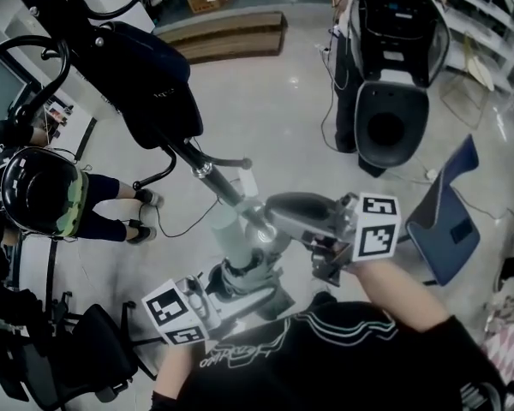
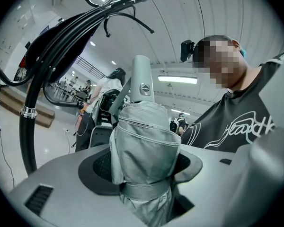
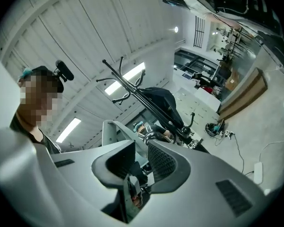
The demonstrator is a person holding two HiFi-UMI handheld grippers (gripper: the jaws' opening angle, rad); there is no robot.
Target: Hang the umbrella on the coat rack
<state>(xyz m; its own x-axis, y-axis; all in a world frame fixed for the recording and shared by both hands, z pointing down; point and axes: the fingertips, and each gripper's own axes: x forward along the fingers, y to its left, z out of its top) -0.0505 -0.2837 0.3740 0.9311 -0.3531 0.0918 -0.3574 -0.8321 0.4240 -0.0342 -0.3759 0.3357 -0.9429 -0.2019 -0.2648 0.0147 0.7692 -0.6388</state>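
Person's black top with white line print (image 1: 325, 358) fills the lower edge of the head view, with both forearms reaching forward from it.

Left gripper (image 1: 244, 291): in the left gripper view (image 2: 142, 163) the 2 jaws are clamped on the folded grey umbrella (image 2: 144, 145), at and just above its fastening band. The umbrella's pale handle (image 2: 142, 86) stands up beyond the canopy.

Right gripper (image 1: 272, 219): in the right gripper view (image 3: 139, 162) the 2 jaws stand nearly together and pinch a thin grey strap (image 3: 132, 188) low in the gap. Whether the strap belongs to the umbrella cannot be confirmed.

The umbrella (image 1: 236, 259) is held upright between the 2 grippers, just beside the lower pole of the black coat rack (image 1: 210, 178); contact with the pole cannot be told. It is not on any hook. The rack's curved hooks (image 2: 128, 4) show high in the left gripper view, well above the umbrella. A dark bag (image 1: 150, 80) hangs on the rack.

A blue chair (image 1: 445, 221) stands to the right, apart from the rack.
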